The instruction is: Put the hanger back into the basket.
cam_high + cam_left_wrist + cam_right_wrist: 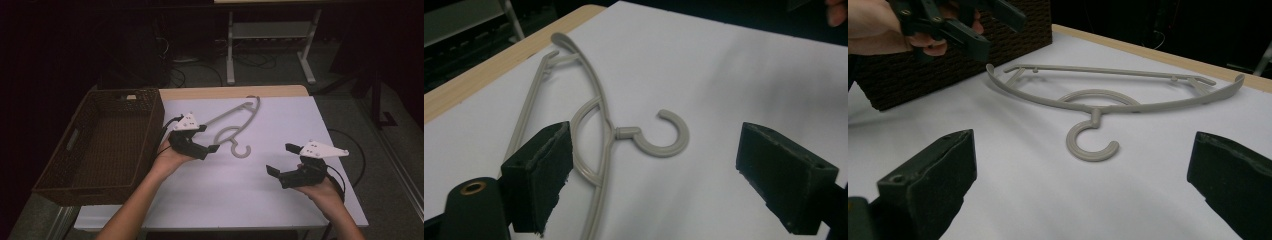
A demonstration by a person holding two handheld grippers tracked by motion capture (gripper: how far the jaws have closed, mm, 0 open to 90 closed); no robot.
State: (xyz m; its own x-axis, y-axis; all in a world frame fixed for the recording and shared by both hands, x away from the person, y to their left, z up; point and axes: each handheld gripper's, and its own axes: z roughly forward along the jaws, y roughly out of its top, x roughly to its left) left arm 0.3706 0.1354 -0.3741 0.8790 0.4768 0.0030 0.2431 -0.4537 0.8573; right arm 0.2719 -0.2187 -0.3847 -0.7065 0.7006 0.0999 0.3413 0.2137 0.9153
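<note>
Now: both grippers open around a grey hanger on the table

High view: the hanger [239, 125] lies flat on the white table [280, 200], its hook toward the person and its long bar running up and right toward the far edge. A brown wicker basket [70, 170] sits at the table's left side. The left gripper [208, 139] sits just beside the hanger's near-left arm, close to the basket's right wall, jaws apart with nothing between them. The right gripper [280, 159] sits lower right, well apart from the hanger, jaws spread and holding nothing.

Left gripper view: two black jaws stand wide apart. The hanger [599, 130] lies on the white surface ahead; its hook sits between the jaws farther off, and one arm runs down past the left jaw. Cannot tell if that jaw touches it. The pads press on nothing.

Right gripper view: jaws spread wide at the bottom corners. The hanger [1098, 100] lies ahead, hook pointing back toward the camera, clear of both jaws. The left gripper [993, 27] hangs at upper left over the hanger's end, in front of the basket [948, 65].
</note>
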